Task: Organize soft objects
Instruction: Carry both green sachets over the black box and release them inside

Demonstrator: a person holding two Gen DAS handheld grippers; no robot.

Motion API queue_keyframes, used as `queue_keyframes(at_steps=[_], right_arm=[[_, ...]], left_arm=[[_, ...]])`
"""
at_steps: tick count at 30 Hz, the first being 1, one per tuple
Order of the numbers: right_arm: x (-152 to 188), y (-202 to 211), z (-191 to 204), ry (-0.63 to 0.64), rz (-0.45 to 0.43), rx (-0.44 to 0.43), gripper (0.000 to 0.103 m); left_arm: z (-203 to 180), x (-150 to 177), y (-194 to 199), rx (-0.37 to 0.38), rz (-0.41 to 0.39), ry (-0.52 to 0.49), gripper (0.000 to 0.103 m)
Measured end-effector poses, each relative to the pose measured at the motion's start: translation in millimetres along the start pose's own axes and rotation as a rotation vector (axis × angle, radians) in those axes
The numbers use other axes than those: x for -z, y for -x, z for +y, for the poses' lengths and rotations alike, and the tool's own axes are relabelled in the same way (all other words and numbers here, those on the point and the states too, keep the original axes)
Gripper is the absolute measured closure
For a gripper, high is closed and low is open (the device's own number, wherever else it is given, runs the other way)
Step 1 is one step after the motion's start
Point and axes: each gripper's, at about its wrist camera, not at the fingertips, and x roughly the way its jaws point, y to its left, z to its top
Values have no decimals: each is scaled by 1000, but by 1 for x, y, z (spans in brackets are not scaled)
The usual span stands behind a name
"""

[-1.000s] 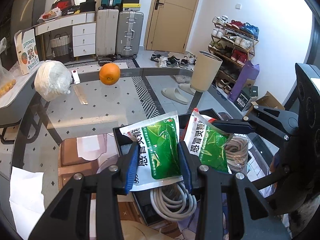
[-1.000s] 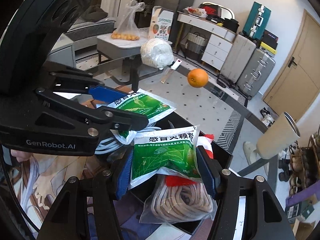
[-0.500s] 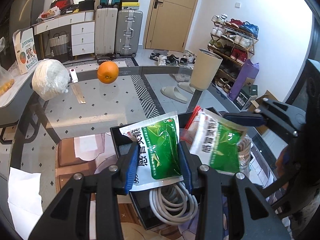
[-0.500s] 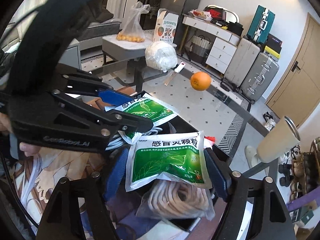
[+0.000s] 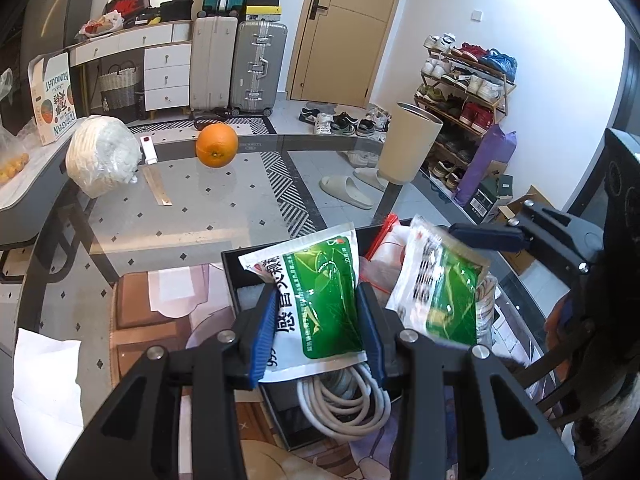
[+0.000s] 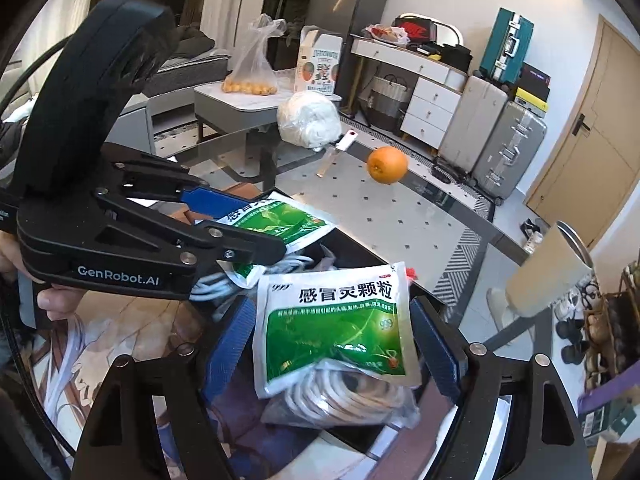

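My left gripper is shut on a green-and-white sachet, holding it above a black box with a coiled white cable inside. A second green sachet lies tilted on a clear bag of coiled cord in the same box. My right gripper straddles it with its jaws opening. There is a gap between each blue pad and the sachet's edges. From the left wrist view this sachet shows at the right, below the right gripper's blue pad. A hand holds the left gripper.
An orange, a white bagged bundle and a knife lie farther back on the glass table. White paper lies at the near left. A beige bin stands on the floor beyond the table's right edge.
The right gripper's jaws have spread and let go of the second sachet, which now rests on the bagged cord. The left gripper and its sachet have not moved.
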Motion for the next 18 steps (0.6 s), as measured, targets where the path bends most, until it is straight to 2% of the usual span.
queue_keyframes(at_steps=[6,11,18], right_arm=[[-7,-7,11,42,-11,-2,22],[-5,11,-3,-20,-45,36,22],[10,25,-15,-74,-33,89,21]], left_arm=[[3,-1,5,-8,-5,-2,65],[3,0,6,-3,-7,-6,64],[-3,1,-3,9,6,-12,63]])
